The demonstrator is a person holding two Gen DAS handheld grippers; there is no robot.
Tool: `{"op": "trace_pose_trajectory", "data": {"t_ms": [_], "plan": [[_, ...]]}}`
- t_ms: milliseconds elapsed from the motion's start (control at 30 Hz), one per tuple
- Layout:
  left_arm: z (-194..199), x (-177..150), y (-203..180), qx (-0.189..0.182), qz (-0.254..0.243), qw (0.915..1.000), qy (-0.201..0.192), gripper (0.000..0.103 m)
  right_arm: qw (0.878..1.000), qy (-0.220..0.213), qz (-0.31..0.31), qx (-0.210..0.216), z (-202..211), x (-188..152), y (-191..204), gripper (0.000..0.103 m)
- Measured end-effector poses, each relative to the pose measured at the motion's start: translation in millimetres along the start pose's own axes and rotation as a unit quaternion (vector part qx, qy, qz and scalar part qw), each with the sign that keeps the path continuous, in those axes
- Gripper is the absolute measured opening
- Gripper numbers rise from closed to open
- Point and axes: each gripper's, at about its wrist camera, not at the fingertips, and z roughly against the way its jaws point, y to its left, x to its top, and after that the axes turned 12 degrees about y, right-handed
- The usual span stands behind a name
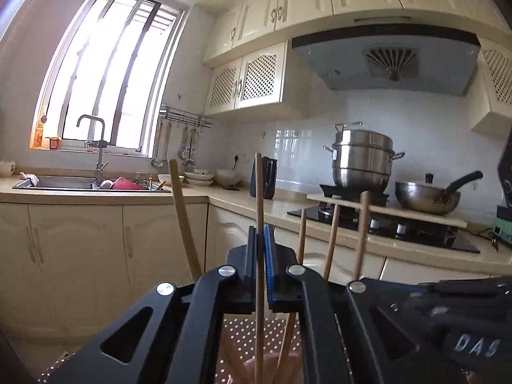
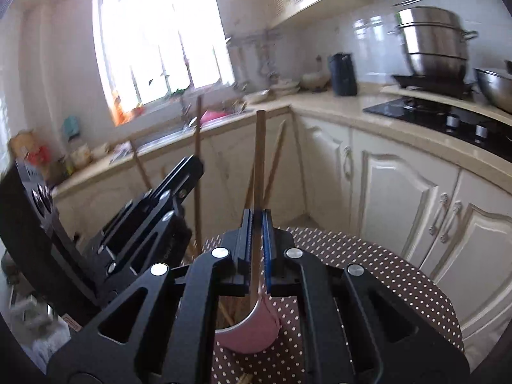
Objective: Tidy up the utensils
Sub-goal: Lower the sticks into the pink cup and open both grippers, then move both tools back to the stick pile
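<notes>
My left gripper (image 1: 261, 233) is shut on an upright wooden chopstick (image 1: 259, 192), which runs down towards a pink cup (image 1: 270, 368) below the jaws. Several more chopsticks (image 1: 332, 240) stand leaning in that cup. In the right wrist view, my right gripper (image 2: 257, 217) is shut on another chopstick (image 2: 260, 160), its lower end inside the pink cup (image 2: 252, 329). The left gripper (image 2: 188, 172) sits just to its left, beside a tall chopstick (image 2: 198, 134). The right gripper's body (image 1: 448, 320) fills the lower right of the left wrist view.
The cup stands on a round table with a brown polka-dot cloth (image 2: 368, 272). Cream cabinets (image 2: 400, 192) and a counter run behind, with a sink (image 1: 80, 184), a black knife block (image 1: 265, 176), a steel steamer pot (image 1: 363, 160) and a wok (image 1: 428, 196) on the stove.
</notes>
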Motion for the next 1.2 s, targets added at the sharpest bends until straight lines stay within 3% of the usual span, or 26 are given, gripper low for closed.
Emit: {"op": "trace_pose_trajectory", "data": {"t_ms": [200, 267, 333, 433, 700, 1200], "plan": [[8.0, -12.5, 9.1, -0.004, -0.001, 0.9992, 0.040, 0.006, 1.000, 0.010, 0.008, -0.023, 2.6, -12.2, -2.6, 0.007], [11.4, -16.4, 11.3, -0.005, -0.001, 0.9986, 0.053, 0.008, 0.999, 0.011, 0.001, -0.031, 5.3, -14.8, -4.5, 0.016], [15.2, -20.0, 12.6, -0.007, -0.003, 0.9982, 0.059, 0.027, 0.999, 0.008, -0.005, -0.039, 9.6, -18.1, -5.6, 0.059], [26.1, -25.9, 15.5, -0.007, -0.004, 0.9980, 0.063, 0.036, 0.999, 0.002, -0.008, -0.054, 19.6, -26.1, -5.8, 0.060], [57.9, -33.3, 17.0, -0.003, -0.012, 0.9979, 0.064, 0.048, 0.998, -0.001, -0.025, -0.059, 41.0, -44.4, 0.5, 0.063], [125.1, -49.4, 21.1, -0.014, -0.009, 0.9968, 0.079, 0.056, 0.996, 0.025, -0.054, -0.062, 66.3, -97.2, 25.1, 0.076]]}}
